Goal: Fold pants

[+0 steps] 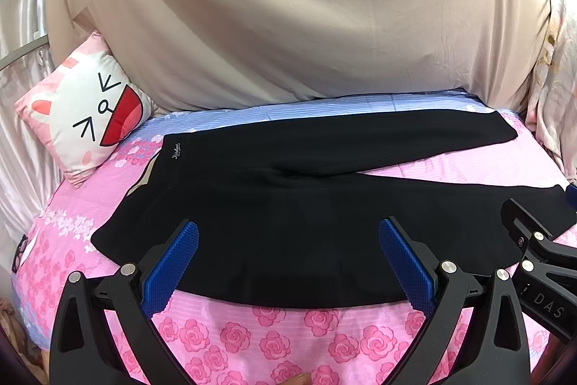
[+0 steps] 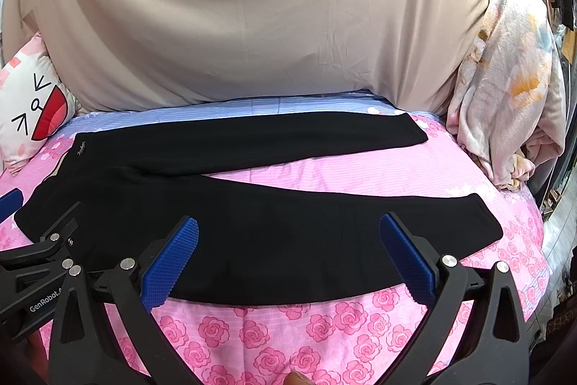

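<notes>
While spread flat on the bedspread (image 1: 274, 341), black pants (image 1: 288, 211), unfolded.

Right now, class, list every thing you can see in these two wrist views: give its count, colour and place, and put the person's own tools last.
pants: one, black, spread flat on the bed, waistband left, two legs reaching right and splayed apart.
bedsheet: one, pink with roses, a blue striped band at the far side, under the pants.
beige cloth: one, large, draped behind the bed.
cartoon cushion: one, white and pink with a red mouth, far left of the bed.
floral blanket: one, pale with orange flowers, bunched at the bed's right.
left tongs: one, black with blue pads, open, over the pants' near edge.
right tongs: one, black with blue pads, open, over the near leg.
</notes>
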Motion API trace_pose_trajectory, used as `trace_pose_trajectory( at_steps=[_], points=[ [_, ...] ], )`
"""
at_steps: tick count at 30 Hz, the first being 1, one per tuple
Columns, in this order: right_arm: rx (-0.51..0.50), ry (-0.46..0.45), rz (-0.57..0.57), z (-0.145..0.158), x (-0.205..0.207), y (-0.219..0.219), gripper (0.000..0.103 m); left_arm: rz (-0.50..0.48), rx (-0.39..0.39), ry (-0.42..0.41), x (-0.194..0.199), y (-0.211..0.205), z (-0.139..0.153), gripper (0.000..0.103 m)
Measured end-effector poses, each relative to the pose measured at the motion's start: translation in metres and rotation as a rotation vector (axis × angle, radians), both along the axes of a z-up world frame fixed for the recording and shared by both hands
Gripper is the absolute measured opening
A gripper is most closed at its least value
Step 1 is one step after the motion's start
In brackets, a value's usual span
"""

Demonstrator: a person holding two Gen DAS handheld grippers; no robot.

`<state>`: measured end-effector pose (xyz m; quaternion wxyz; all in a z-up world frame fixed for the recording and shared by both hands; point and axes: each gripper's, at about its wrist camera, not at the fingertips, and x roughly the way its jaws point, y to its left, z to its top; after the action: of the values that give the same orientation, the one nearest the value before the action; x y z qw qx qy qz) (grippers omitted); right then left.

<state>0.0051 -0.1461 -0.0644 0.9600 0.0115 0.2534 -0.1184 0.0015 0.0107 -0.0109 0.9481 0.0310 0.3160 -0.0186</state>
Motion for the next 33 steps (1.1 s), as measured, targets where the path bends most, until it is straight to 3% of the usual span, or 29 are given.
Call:
trace_pose_trajectory(
  at_steps=[11,13,18,22,24,27,29,33],
  points=[
    [0.006,-0.005,0.009,-0.001,0.01,-0.019,0.098,-0.01,-0.03,0.021,0.008,0.002,-0.003,0.098],
    [0.017,-0.022,0.018,0.002,0.025,-0.05,0.098,0.002,-0.014,0.025,0.015,0.003,-0.006,0.098],
    [0.117,-0.056,0.027,0.004,0.1,-0.189,0.098,0.05,0.025,-0.004,0.052,0.016,-0.013,0.098],
    [0.174,0.04,-0.054,-0.007,0.188,-0.3,0.094,0.088,-0.029,-0.002,0.09,0.032,-0.016,0.098],
    [0.157,0.11,-0.07,-0.013,0.23,-0.333,0.078,0.093,-0.108,-0.019,0.111,0.045,-0.018,0.098],
    [0.137,0.17,-0.078,-0.023,0.277,-0.367,0.078,0.141,-0.125,0.0,0.14,0.062,-0.026,0.098],
    [0.149,0.19,-0.09,-0.03,0.303,-0.39,0.078,0.167,-0.083,0.044,0.165,0.072,-0.03,0.098],
    [0.188,0.248,-0.07,-0.049,0.341,-0.41,0.078,0.231,0.083,0.211,0.224,0.094,-0.048,0.098]
  ],
)
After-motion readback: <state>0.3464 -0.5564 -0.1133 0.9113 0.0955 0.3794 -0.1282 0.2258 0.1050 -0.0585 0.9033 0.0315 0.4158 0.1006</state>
